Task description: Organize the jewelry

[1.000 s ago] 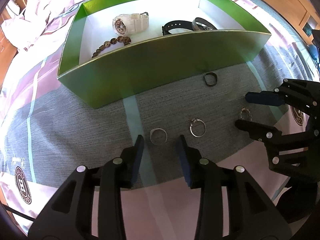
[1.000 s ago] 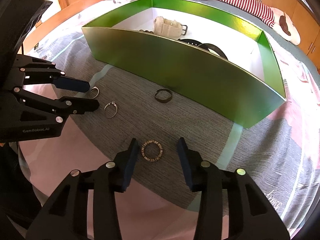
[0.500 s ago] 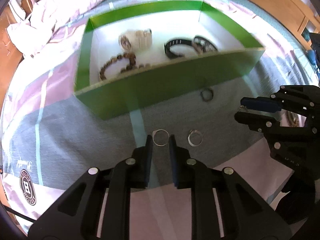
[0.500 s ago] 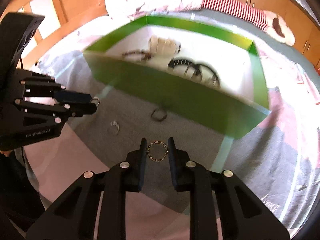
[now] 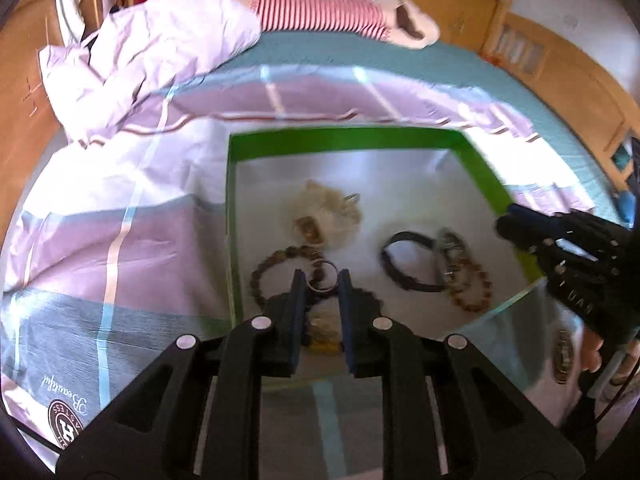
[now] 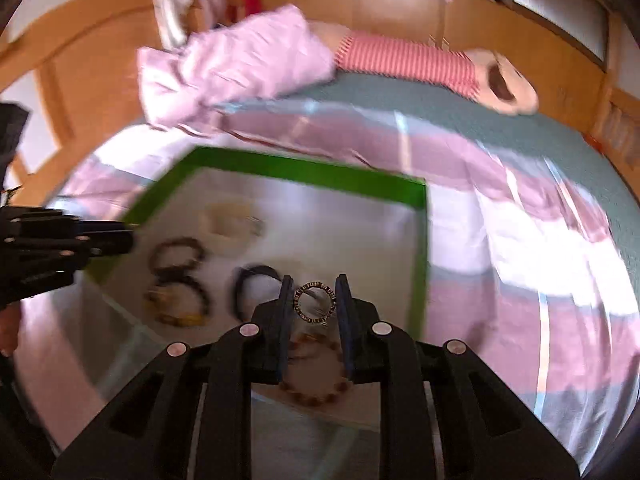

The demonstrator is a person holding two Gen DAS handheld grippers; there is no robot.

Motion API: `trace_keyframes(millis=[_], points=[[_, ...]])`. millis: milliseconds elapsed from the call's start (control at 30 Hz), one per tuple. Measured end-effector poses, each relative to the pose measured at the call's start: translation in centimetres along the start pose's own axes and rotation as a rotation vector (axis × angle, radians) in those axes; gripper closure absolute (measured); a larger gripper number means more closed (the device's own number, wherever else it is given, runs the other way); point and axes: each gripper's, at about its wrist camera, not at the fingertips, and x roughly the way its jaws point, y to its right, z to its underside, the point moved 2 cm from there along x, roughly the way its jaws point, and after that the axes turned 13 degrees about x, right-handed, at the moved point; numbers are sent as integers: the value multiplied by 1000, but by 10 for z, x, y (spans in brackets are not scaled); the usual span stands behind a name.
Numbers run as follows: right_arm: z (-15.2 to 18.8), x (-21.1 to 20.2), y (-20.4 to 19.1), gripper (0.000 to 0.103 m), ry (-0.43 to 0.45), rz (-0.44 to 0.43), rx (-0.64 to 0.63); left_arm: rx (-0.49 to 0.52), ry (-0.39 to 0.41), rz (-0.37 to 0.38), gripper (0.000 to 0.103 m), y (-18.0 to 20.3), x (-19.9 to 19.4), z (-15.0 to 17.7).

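Inside green box — watches, bead bracelets; pink duvet beyond.

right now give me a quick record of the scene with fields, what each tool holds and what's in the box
left tool: shut on a plain silver ring, over the box
right tool: shut on a studded ring, over the box
box: green, white inside, on the bed
in box: pale watch, black strap, bead bracelets

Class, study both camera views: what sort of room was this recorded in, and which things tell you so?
Most likely a bedroom: the green box of jewelry sits on a made bed with a pink-and-grey duvet cover, a crumpled pink sheet lies at the far end, and wooden wardrobe doors line the wall.
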Motion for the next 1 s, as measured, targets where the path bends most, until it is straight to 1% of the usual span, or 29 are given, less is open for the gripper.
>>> trace_keyframes(millis=[33,133,167,200,233,267,333,367,433,467,500,533,567,600,633,667,700,767,800,833,867,900,933,967,1000], points=[[3,8,7,82,-28,8,21,4,-11,-2,86,0,5,0],[7,19,14,81,-56,43,31,21,-34,9,86,7,21,0],[8,19,14,76,-54,37,33,27,-34,6,85,11,22,0],[8,16,12,69,-53,28,38,35,-31,1,76,15,24,0],[8,14,13,55,-54,25,43,38,-34,-3,66,18,25,0],[9,7,12,52,-41,10,52,46,-35,-11,65,22,23,2],[10,-7,7,52,-27,-53,65,70,-26,-23,65,28,13,4],[16,-18,2,52,-38,-120,72,81,-15,-22,65,31,6,5],[27,-29,-4,52,-78,-221,72,111,23,5,64,40,-14,10],[35,-30,-9,51,-108,-250,60,124,35,16,64,44,-23,15],[42,-33,-16,51,-79,-224,17,142,41,21,63,48,-30,22],[46,-35,-22,52,-57,-195,-28,155,32,19,59,51,-34,29],[50,-35,-30,52,-36,-153,-90,162,14,16,57,52,-34,36],[52,-36,-35,52,-27,-131,-113,156,-16,7,56,52,-32,46],[51,-37,-36,52,-26,-135,-110,145,-33,6,56,50,-29,52],[50,-38,-36,52,-32,-158,-94,126,-71,8,56,48,-23,61],[49,-41,-35,52,-29,-184,-72,116,-95,9,56,47,-18,66],[47,-46,-35,52,-11,-206,-62,111,-132,16,56,47,-10,72],[47,-48,-35,52,-20,-226,-66,127,-146,20,56,51,-6,73],[49,-50,-37,52,-51,-256,-73,134,-148,21,56,52,-5,73],[52,-50,-40,52,-89,-271,-83,138,-150,23,56,54,-3,73],[55,-49,-42,52,-118,-269,-92,139,-155,26,54,56,-2,74],[61,-45,-44,52,-150,-252,-103,139,-161,27,54,57,0,75],[69,-36,-46,52,-180,-217,-112,143,-171,30,54,58,2,76],[74,-29,-46,52,-193,-190,-115,145,-176,30,54,59,3,77]])
